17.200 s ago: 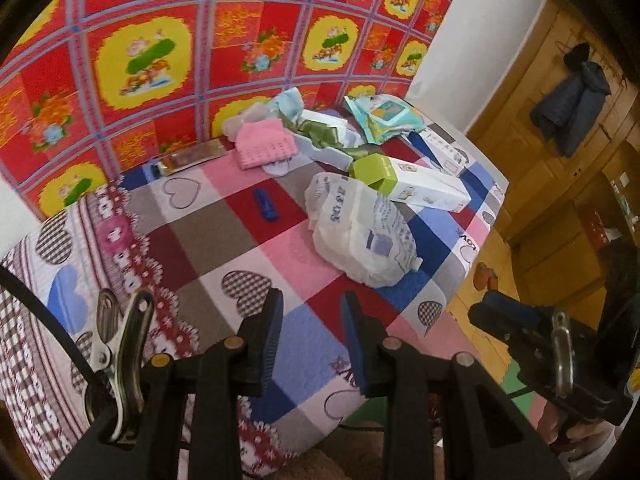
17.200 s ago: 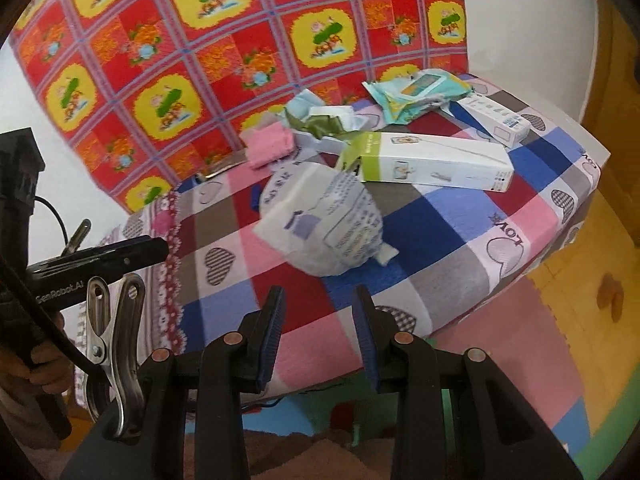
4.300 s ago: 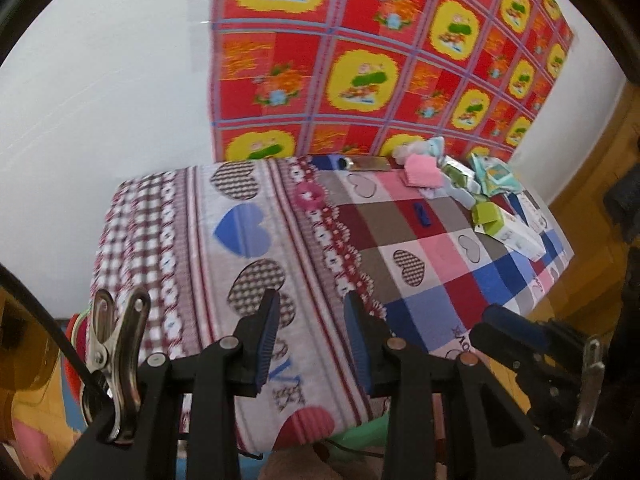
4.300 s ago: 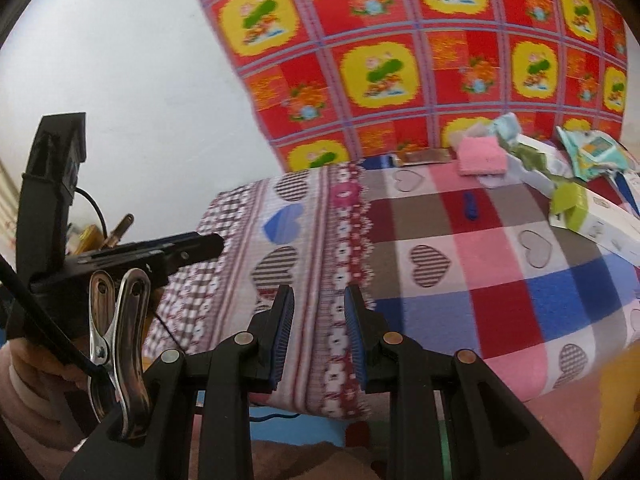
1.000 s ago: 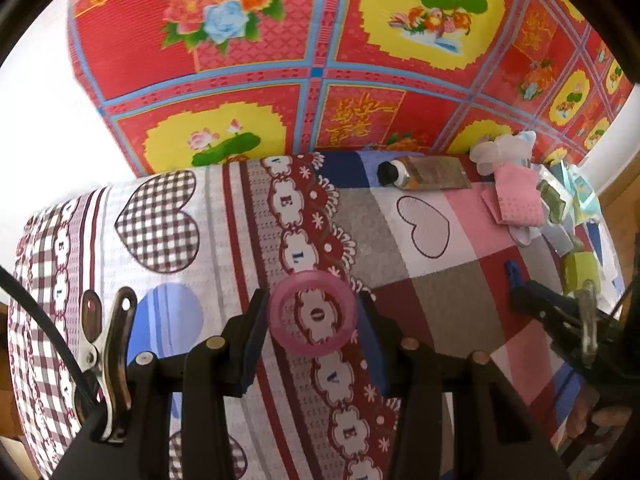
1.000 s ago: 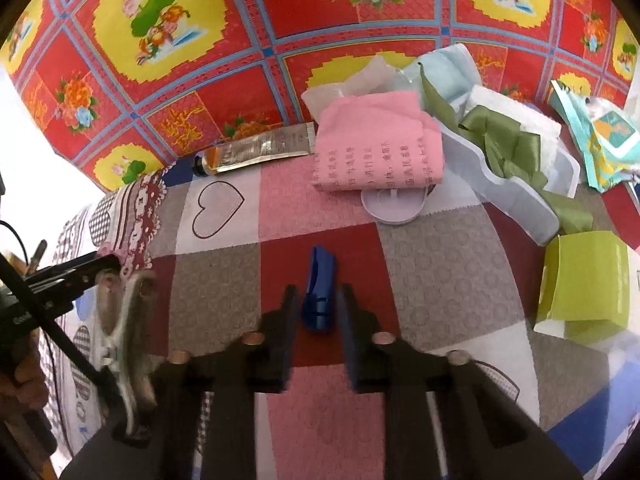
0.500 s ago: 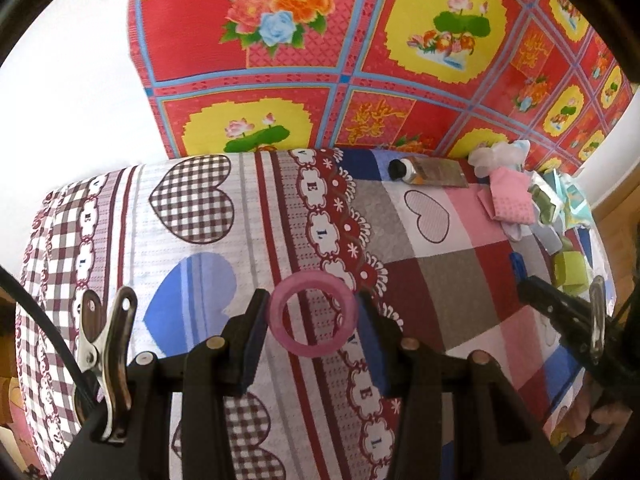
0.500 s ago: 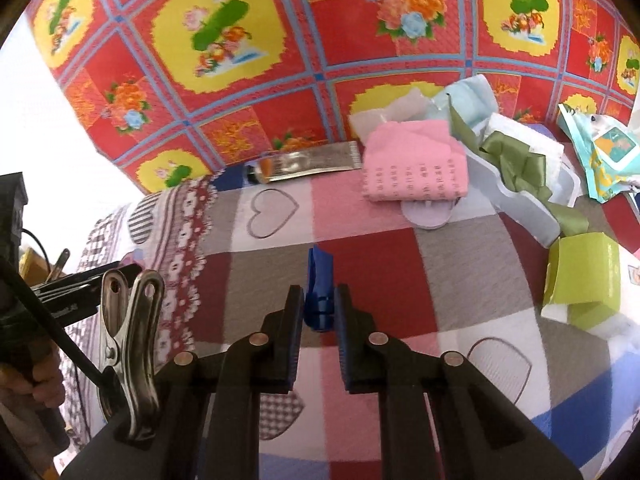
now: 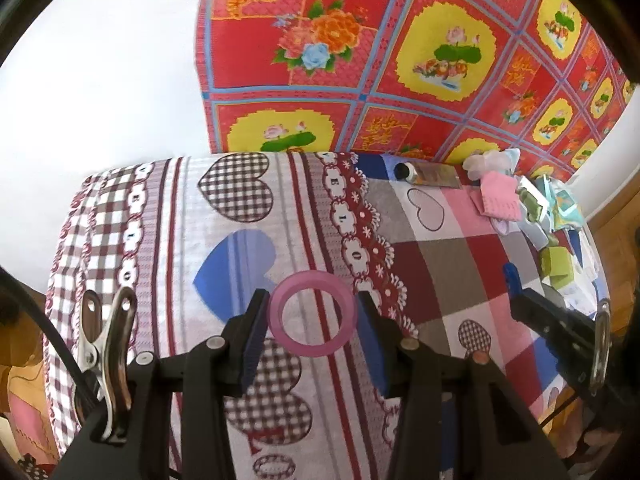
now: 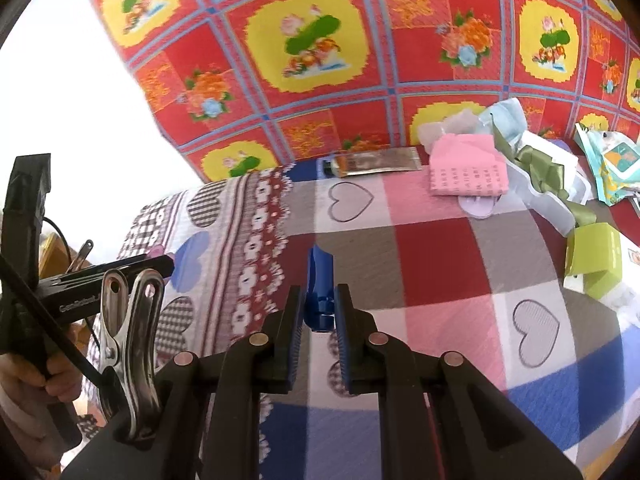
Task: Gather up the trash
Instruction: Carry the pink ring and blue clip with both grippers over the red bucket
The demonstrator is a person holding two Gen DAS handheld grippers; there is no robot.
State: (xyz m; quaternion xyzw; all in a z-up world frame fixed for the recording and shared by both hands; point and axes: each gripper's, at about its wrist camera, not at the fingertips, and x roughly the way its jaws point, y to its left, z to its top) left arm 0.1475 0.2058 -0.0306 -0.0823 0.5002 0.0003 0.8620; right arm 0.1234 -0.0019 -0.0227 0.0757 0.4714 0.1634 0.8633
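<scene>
My left hand-held gripper [image 9: 312, 322] is clamped on a translucent pink plastic ring [image 9: 312, 313], pads pinching its outer rim on both sides, w/ the ring held up off the heart-print patchwork cloth [image 9: 240, 216] covering the desk. My right hand-held gripper [image 10: 318, 312] is closed on a small blue plastic clip [image 10: 319, 292], gripped near its lower end, most of it sticking out fwd past the tips.

Risks as I see them:
- Ring is round & slick-looking, held only at 2 pts on the rim. A sideways jolt or wrist roll could make it pivot or squirt out fwd, prob. rolling off the desk edge.
- Clip is long vs the bite, so a quick swing could lever it loose or twist it betw. the pads.
- Both hands are loaded. The left gripper shows at the left edge of the right wrist view, so crossing paths could knock one piece free.
- No bin in view, so can't tell where to drop.

Rest of the litter, incl. a silver squeezed tube [image 10: 376, 160], a pink folded paper pack [image 10: 468, 168] & a green-ended carton [image 10: 594, 260], lies ahead & to the right of my right gripper.
</scene>
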